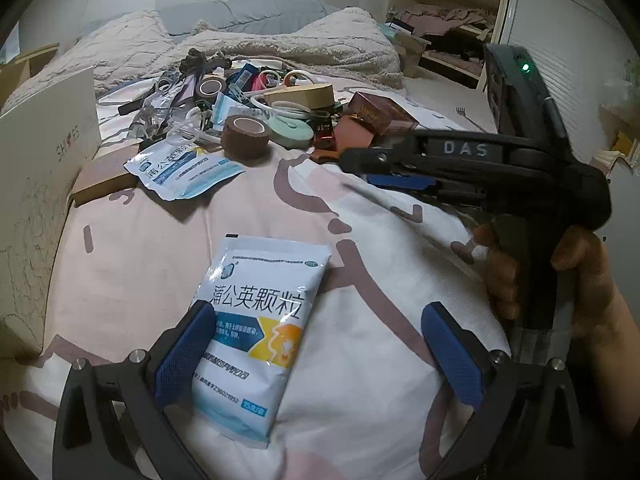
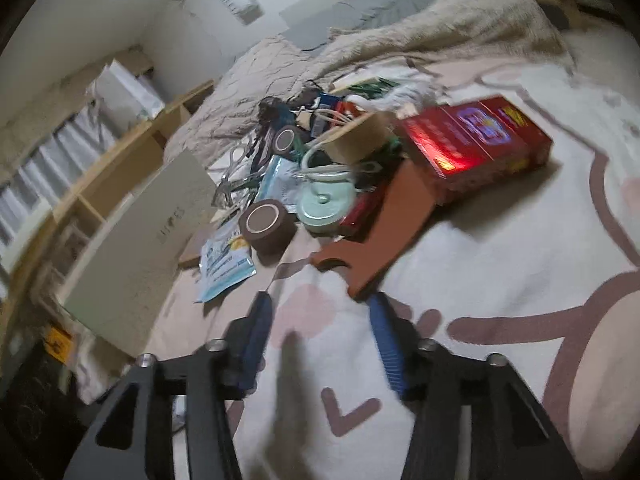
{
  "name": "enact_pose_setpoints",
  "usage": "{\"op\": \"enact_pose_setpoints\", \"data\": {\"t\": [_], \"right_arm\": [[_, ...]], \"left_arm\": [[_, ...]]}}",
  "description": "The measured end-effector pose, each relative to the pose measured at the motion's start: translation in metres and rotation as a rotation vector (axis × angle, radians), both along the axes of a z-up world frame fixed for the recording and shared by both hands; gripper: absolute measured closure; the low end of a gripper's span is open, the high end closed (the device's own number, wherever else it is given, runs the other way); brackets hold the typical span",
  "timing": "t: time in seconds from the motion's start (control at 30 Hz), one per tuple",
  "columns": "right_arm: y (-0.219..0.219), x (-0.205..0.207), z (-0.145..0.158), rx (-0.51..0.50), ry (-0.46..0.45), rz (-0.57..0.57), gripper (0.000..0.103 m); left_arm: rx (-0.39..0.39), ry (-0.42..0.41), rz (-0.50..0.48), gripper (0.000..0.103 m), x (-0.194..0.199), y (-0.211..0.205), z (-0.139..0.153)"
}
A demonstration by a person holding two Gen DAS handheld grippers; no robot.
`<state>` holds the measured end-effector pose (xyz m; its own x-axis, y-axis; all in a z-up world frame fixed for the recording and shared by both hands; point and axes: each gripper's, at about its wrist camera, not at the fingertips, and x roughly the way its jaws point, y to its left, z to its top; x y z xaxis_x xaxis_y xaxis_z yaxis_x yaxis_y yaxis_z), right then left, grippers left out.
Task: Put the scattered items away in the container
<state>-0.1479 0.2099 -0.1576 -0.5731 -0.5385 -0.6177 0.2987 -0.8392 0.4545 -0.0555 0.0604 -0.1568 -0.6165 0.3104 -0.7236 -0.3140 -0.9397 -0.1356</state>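
Left gripper (image 1: 316,344) low over the bed (image 1: 380,360), jaws spread wide; white-and-blue foil medicine sachet (image 1: 256,332) lies flat between them, touching the left blue pad (image 1: 186,352), apart from the right one. Right gripper (image 2: 320,344) jaws spread, pinching nothing, tips just short of the flat reddish-brown forked card piece (image 2: 384,232). Bare pink-and-white sheet around both grippers gives open room. Clutter pile sits further up the bed: brown tape roll (image 1: 245,136), mint round lidded tin (image 1: 290,131), second blue-white sachet (image 1: 182,168), red rectangular carton (image 2: 476,144). Beige cardboard box container (image 1: 44,184) stands at the bed's left edge, wall upright, just beside the pile.
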Motion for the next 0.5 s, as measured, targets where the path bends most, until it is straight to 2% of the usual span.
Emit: {"op": "enact_pose_setpoints", "data": {"t": [0.1, 0.27, 0.33, 0.43, 0.5], "right_arm": [[-0.009, 0.0, 0.0, 0.06, 0.013, -0.014, 0.051], [-0.011, -0.008, 0.0, 0.08, -0.004, -0.029, 0.053], [-0.01, -0.017, -0.001, 0.086, -0.025, -0.055, 0.062], [-0.004, -0.026, -0.007, 0.091, -0.059, -0.102, 0.086], [0.002, -0.027, -0.01, 0.058, -0.065, -0.107, 0.087]], "left_arm": [[0.003, 0.01, 0.003, 0.001, 0.001, 0.0, -0.001], [0.006, 0.025, 0.014, 0.0, 0.002, 0.0, -0.002], [0.005, 0.03, 0.017, 0.0, 0.002, 0.0, -0.002], [0.016, 0.035, 0.022, 0.0, 0.001, -0.001, -0.003], [0.02, 0.039, 0.022, 0.0, 0.001, -0.001, -0.003]]}}
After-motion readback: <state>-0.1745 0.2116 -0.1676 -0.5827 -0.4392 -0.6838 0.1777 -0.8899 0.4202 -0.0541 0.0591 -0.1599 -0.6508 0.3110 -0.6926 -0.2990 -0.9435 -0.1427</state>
